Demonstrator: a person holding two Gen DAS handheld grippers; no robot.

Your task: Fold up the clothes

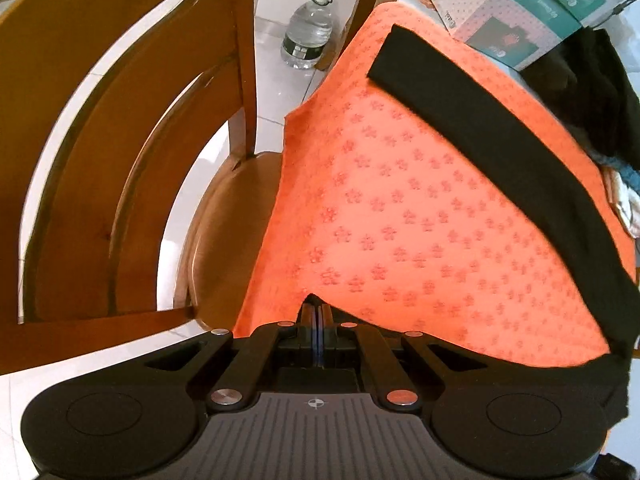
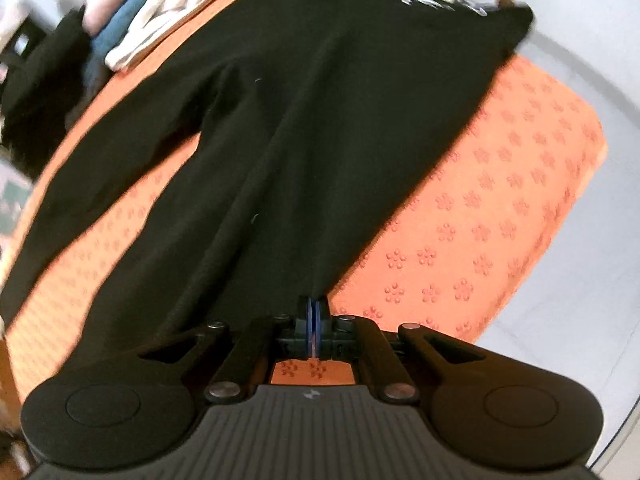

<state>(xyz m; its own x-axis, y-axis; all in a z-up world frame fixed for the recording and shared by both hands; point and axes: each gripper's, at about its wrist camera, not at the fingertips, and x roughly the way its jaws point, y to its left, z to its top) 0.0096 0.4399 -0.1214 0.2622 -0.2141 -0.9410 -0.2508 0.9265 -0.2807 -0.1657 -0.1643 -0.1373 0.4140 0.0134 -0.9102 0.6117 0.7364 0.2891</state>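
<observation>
An orange mat covers the table beside a wooden chair. A black garment lies on it, its long axis running away from the right gripper, which pinches its near edge. The left gripper, fingers together, nips the mat's edge.

— What stayed hidden?
— The left gripper had its fingertips tucked under the orange mat.
— And the black garment?
— Blurred; its white print was unreadable, its sleeve cut off at the frame's left edge.
</observation>
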